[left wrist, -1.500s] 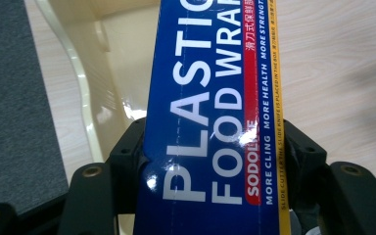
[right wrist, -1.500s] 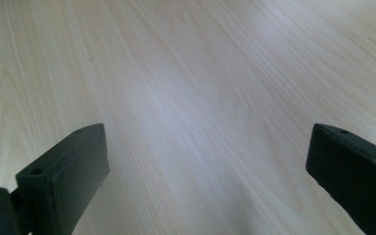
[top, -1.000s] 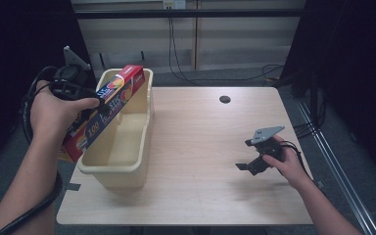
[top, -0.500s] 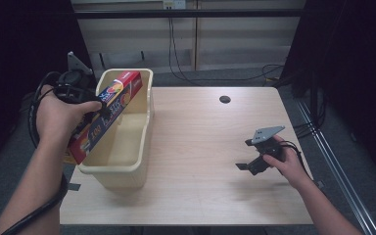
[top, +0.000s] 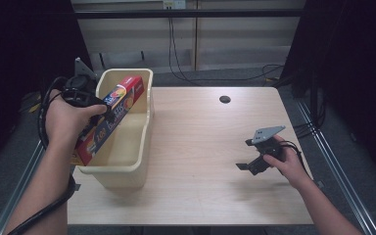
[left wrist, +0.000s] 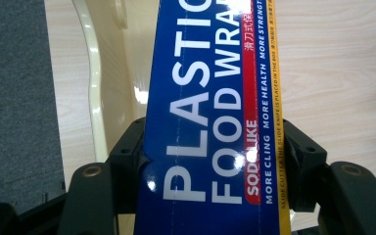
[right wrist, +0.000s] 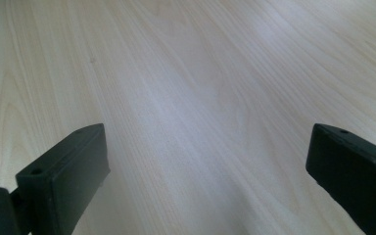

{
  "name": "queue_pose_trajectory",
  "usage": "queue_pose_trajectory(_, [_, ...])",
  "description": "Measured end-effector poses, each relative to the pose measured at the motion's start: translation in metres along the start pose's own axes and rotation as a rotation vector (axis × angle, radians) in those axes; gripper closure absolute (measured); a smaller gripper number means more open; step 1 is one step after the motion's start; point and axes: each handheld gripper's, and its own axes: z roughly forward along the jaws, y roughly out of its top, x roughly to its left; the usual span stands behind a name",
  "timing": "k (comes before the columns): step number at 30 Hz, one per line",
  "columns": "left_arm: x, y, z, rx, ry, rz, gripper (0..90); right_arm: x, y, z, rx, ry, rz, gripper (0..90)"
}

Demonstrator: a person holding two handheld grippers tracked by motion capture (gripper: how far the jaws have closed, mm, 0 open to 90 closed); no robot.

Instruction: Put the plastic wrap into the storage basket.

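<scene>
From the table's centre, the left gripper (top: 90, 105) sits out at about nine o'clock, raised above the cream plastic bin (top: 127, 169) that stands on the left part of the wooden table (top: 200, 147). The left hand (top: 68, 120) wraps the gripper's body, with a black cable (top: 43, 122) looping at its outer side. The jaws pinch a long box of plastic food wrap (top: 110, 117) across its width. In the left gripper view the box (left wrist: 210, 122) runs straight out from between the two black jaws, its blue face printed with white letters and edged by a red and a yellow stripe; each jaw presses a side of it.

The box is tilted. Its far end points toward one o'clock and lies over the bin's open top, near the far rim. Its near end hangs past the bin's left wall toward seven o'clock. Whether it touches the rim cannot be told.

A small dark hole (top: 224, 99) marks the tabletop at about twelve o'clock.

At about four o'clock the right hand (top: 286, 164) holds the right gripper (top: 249, 161) low over bare wood, a grey three-cornered plate (top: 267, 133) on top. Its jaws are spread wide, with nothing between them, and the right gripper view shows bare wood grain (right wrist: 200, 98) in the gap.
</scene>
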Motion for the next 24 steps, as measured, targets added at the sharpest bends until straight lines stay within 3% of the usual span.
queue_pose_trajectory(24, [-0.001,-0.001,0.023,0.041,-0.008,-0.015,40.0,0.0,0.0,-0.001,-0.005,0.0,0.001,2.0])
